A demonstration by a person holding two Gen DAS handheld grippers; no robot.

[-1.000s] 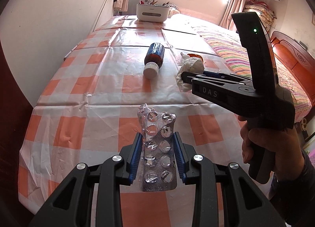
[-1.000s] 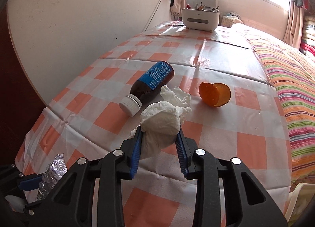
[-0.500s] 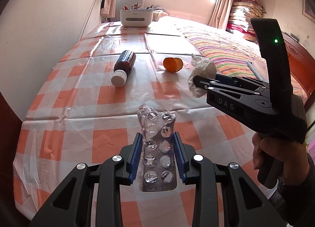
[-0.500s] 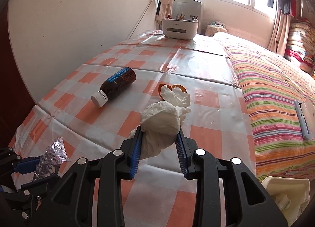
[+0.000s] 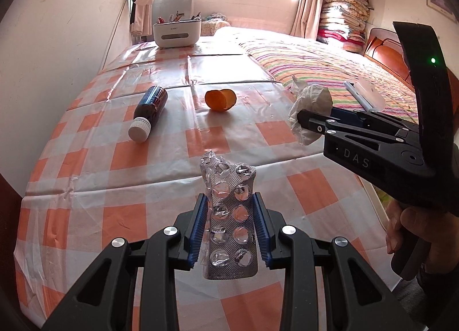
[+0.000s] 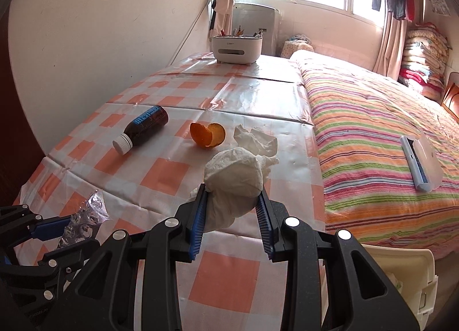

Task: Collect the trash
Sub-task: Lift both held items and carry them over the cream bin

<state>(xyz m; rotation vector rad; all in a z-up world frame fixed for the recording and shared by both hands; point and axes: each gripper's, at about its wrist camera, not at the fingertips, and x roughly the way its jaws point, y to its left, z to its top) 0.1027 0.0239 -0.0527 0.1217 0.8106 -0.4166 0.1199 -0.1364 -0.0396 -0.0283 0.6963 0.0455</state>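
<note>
My left gripper (image 5: 229, 201) is shut on a silver empty pill blister pack (image 5: 229, 216) and holds it above the checked tablecloth (image 5: 86, 187). My right gripper (image 6: 232, 193) is shut on a crumpled white tissue (image 6: 235, 178), raised over the table's right edge; it also shows in the left wrist view (image 5: 309, 112). A brown medicine bottle (image 5: 149, 110) with a white cap lies on the table. An orange peel (image 5: 220, 99) lies to its right. The left gripper with the blister pack also shows in the right wrist view (image 6: 83, 222).
A white organiser box (image 5: 175, 33) with pens stands at the table's far end. A striped bed (image 6: 373, 135) runs along the right, with a white-blue case (image 6: 420, 161) on it. A cream bin (image 6: 401, 273) stands on the floor at lower right.
Both grippers have pulled back and risen from the table with their loads. The right gripper with the tissue has moved right, towards the table's edge and the bed.
</note>
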